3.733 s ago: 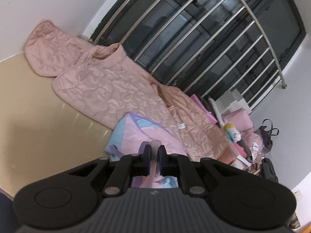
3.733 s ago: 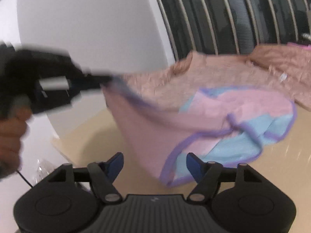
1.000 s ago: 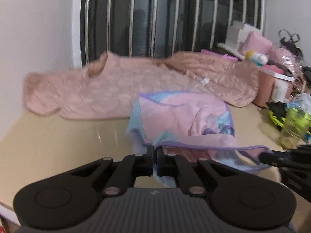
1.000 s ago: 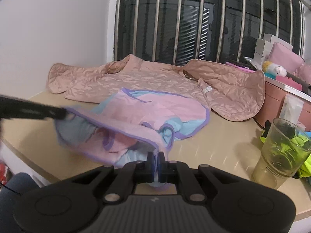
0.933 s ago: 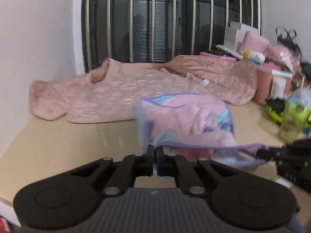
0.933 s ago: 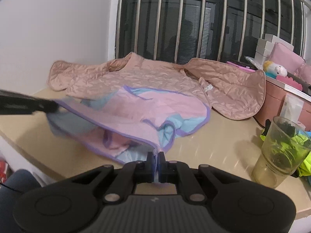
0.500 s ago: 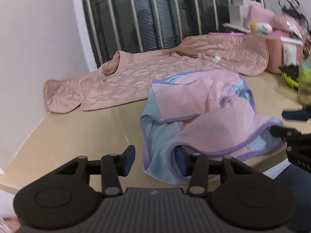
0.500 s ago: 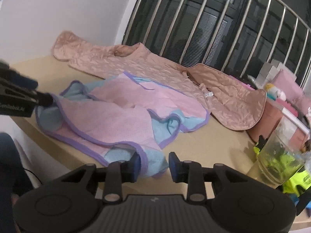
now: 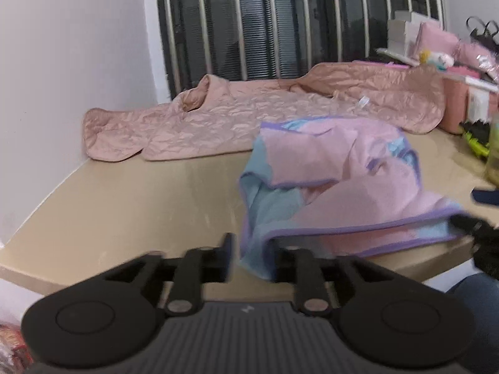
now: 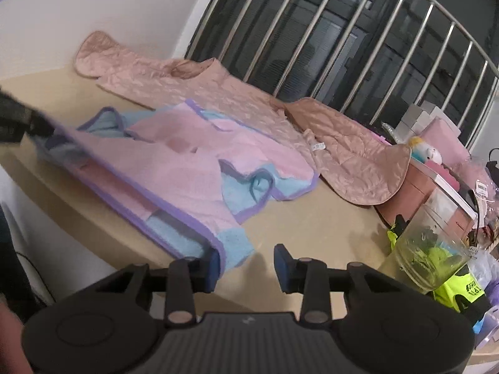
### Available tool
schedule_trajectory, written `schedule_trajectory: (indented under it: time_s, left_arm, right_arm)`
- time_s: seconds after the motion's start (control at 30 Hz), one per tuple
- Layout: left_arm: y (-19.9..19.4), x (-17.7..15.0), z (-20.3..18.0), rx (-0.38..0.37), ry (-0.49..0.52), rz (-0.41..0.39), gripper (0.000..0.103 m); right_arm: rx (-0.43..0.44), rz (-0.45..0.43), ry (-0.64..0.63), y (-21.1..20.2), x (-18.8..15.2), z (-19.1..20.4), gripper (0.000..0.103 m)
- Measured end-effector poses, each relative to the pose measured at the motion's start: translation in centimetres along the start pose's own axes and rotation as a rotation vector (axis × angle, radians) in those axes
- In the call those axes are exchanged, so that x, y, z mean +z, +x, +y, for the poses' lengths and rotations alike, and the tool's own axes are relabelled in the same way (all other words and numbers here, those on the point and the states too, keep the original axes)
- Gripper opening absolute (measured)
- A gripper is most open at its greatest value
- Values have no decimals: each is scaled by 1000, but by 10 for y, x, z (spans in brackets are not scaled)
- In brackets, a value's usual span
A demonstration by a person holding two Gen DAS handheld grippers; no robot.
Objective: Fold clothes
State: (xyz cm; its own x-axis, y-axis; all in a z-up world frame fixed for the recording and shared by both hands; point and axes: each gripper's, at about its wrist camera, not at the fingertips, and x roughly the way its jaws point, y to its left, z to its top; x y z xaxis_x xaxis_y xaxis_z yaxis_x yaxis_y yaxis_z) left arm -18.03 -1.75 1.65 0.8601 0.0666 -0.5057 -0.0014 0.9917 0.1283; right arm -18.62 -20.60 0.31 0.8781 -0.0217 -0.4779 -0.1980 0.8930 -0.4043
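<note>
Change: both jaws, clamped on the garment's purple hem a second ago, now stand apart; we read this as a release after laying a fold.
Left gripper [image 9: 249, 257]: jaws spread, near corner of the cloth between them, not pinched.
Right gripper [image 10: 246, 263]: jaws spread, the left one touching the hem corner.
Pink-and-blue garment [image 10: 187, 168]: lies rumpled on the surface [image 9: 124, 199], near edge at the rim, partly doubled over.
Task meaning: we judge the fold loose; it needs smoothing or another fold.
Far: quilted pink jacket [image 9: 249, 115] spread by the window bars [image 9: 271, 21]; cup [image 10: 427, 255] to the right.
</note>
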Motion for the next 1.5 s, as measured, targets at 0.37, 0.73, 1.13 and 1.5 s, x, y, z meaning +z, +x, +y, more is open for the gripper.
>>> schedule_trajectory:
  time_s: [0.37,0.73,1.13,1.5]
  left_arm:
    - [-4,-1,-4,2,74,-66,16]
    - [-3,43,10,-86,-5,-73,2]
    - [22,186,39,-167,-96,-185,2]
    - [117,366,77,-184,-197,-248,2]
  right_arm:
    - [-26,-48,2,-3,-11,5,34]
    - [36,-56,80,-9,32,-28,1]
    - [4,-221,69,14,145,-87,1]
    - [85,-315,89,127,308,-163,1]
